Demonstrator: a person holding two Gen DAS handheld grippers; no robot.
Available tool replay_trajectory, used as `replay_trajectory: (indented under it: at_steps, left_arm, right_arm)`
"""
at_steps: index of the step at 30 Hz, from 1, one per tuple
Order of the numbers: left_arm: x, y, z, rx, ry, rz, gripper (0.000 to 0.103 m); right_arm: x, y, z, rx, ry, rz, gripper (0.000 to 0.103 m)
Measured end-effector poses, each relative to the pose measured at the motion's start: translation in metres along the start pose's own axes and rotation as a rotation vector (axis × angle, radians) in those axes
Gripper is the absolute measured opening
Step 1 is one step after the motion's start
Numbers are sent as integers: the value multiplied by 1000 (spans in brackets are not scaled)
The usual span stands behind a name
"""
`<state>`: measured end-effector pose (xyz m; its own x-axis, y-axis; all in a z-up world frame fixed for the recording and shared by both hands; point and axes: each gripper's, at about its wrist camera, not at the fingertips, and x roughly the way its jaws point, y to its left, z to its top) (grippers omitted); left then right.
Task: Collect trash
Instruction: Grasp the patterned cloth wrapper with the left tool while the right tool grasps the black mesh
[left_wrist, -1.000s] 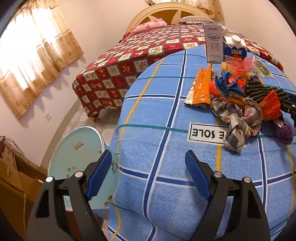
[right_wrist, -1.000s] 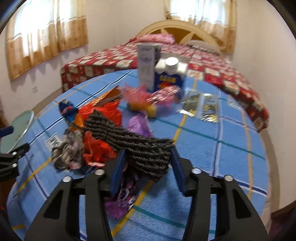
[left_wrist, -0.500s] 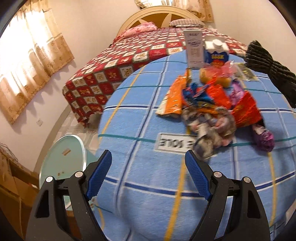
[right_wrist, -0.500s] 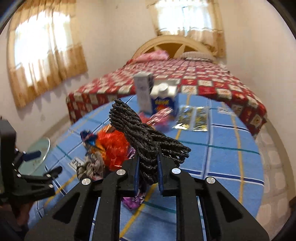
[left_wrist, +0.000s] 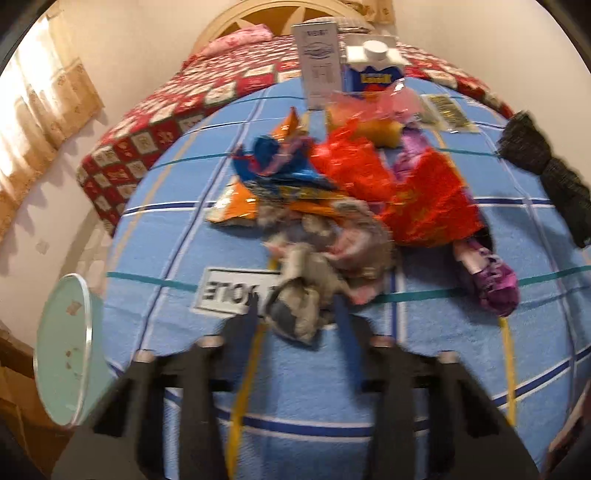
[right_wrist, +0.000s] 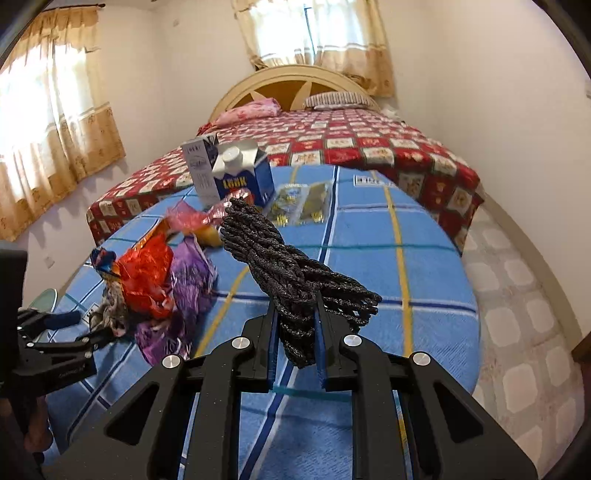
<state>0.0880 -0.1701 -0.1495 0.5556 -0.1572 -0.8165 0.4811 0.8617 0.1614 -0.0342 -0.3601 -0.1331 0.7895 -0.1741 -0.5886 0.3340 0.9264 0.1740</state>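
Observation:
A heap of trash lies on the blue checked tablecloth (left_wrist: 177, 229): a grey crumpled wrapper (left_wrist: 310, 258) at the near edge, a red foil wrapper (left_wrist: 424, 199), orange and blue packets (left_wrist: 236, 206) and a purple wrapper (left_wrist: 495, 284). My left gripper (left_wrist: 297, 317) is blurred, and its jaws are closing on the grey wrapper's near end, pads at both its sides. In the right wrist view my right gripper (right_wrist: 295, 314) is shut on a black braided rope bundle (right_wrist: 273, 254), held above the table. The rope (left_wrist: 535, 155) also shows at the right edge of the left wrist view.
At the table's far side stand a blue milk carton (right_wrist: 243, 173) and a white box (right_wrist: 199, 170), with gold sachets (right_wrist: 299, 203) lying beside them. A bed with a red quilt (right_wrist: 369, 144) stands behind. A pale green round top (left_wrist: 62, 350) sits low at the left.
The left gripper moved up to the heap and narrowed its jaws around the grey wrapper. The right gripper closed on the black rope and lifted it off the heap toward the right.

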Motion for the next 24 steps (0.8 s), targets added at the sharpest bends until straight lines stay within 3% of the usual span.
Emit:
replay_trajectory:
  at_steps: [5,14,24]
  left_arm:
    - [-21,6,-3,6,-43,1,12]
    - [-81,54,-14,-11,-164,98,11]
    - [-95,109,-27,-79,-173,200,11]
  right_arm:
    - [-1,6,-6,0,-1,25,17]
    - [-16,32,-2,-30,-52,64,17]
    - [-12,86,11,-102,-58,123,17]
